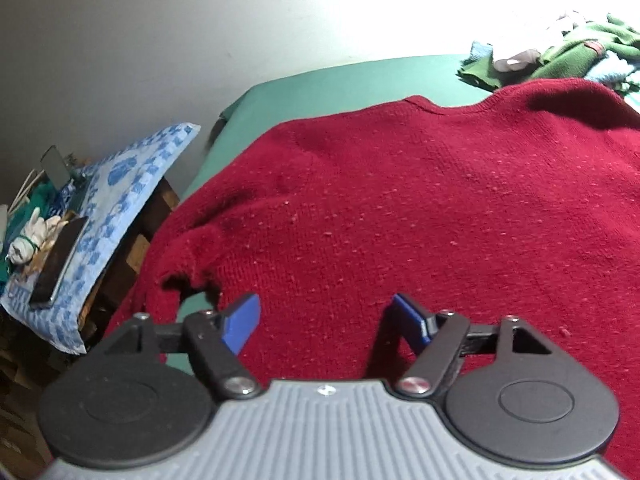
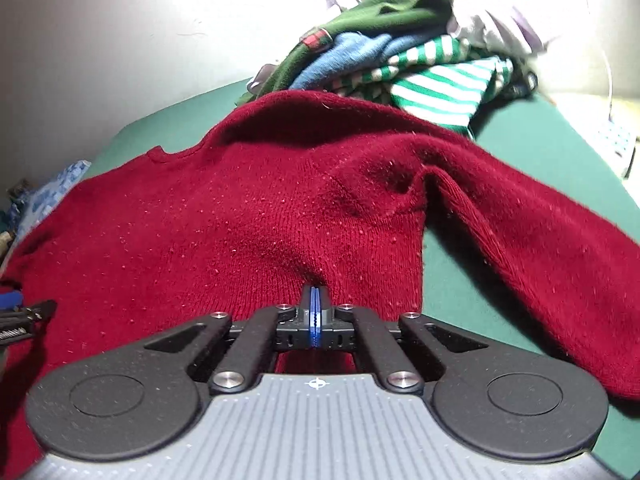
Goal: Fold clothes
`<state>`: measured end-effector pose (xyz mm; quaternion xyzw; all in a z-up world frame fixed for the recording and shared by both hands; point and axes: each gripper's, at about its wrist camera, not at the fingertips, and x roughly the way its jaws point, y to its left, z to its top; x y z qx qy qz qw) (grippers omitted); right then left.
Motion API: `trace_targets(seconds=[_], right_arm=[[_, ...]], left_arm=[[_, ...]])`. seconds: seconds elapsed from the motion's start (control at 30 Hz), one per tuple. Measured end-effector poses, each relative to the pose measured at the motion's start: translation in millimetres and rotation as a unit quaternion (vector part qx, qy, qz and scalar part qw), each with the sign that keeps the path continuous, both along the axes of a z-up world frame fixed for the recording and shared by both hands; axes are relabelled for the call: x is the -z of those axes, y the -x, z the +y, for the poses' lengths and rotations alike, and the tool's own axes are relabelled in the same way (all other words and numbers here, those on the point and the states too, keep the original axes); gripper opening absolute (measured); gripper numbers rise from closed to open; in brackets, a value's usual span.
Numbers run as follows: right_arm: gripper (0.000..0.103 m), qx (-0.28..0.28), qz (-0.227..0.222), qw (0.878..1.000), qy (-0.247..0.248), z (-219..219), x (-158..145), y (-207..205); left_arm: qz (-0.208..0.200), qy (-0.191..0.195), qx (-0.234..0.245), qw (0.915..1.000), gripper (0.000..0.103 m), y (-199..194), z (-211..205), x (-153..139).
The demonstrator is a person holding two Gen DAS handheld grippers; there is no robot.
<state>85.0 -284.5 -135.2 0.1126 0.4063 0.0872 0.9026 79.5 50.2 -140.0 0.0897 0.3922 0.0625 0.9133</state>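
Observation:
A dark red knit sweater (image 1: 400, 200) lies spread flat on the green surface (image 1: 320, 88), neckline at the far side. My left gripper (image 1: 325, 304) hovers open over the sweater's near left hem, blue pads apart, with nothing between them. In the right wrist view the same sweater (image 2: 240, 220) fills the middle, and its right sleeve (image 2: 540, 240) runs down to the near right. My right gripper (image 2: 316, 296) is shut on the sweater's near hem, where the knit puckers at the fingertips. The left gripper's edge (image 2: 24, 316) shows at the far left.
A heap of unfolded clothes (image 2: 400, 52), green, blue and striped, sits behind the sweater's right shoulder; the same clothes heap (image 1: 560, 52) is at the top right of the left view. A side table with a blue patterned cloth (image 1: 120, 184) and a dark phone (image 1: 60, 256) stands left.

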Motion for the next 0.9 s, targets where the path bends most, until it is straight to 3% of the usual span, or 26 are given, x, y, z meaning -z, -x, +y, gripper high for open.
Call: trace_targets(seconds=[0.07,0.17,0.33,0.57,0.67,0.83,0.9], right_arm=[[0.008,0.001,-0.003,1.000,-0.019,-6,-5,10],[0.018,0.006,-0.007,1.000,0.002,-14,-11,30],[0.021,0.065,0.004,0.998,0.003,-59,-16,73],[0.043,0.178,-0.006,0.974,0.143,-113,-32,130],[0.043,0.191,0.009,0.968,0.163,-127,-23,142],[0.042,0.216,0.037,0.972,0.080,-148,-2,138],[0.021,0.219,0.035,0.973,0.057,-152,0,133]], left_arm=[[-0.004,-0.004,0.029,0.9996,0.073,-1,-18,-6],[-0.011,-0.009,0.071,0.9973,0.074,-1,-46,-15],[-0.021,-0.017,0.143,0.9894,0.075,-3,-92,-31],[-0.029,-0.015,0.258,0.9657,0.079,1,-191,-36],[-0.034,-0.013,0.306,0.9513,0.086,9,-233,-35],[-0.024,-0.011,0.334,0.9421,0.087,21,-268,-31],[-0.020,-0.012,0.334,0.9421,0.087,25,-273,-30]])
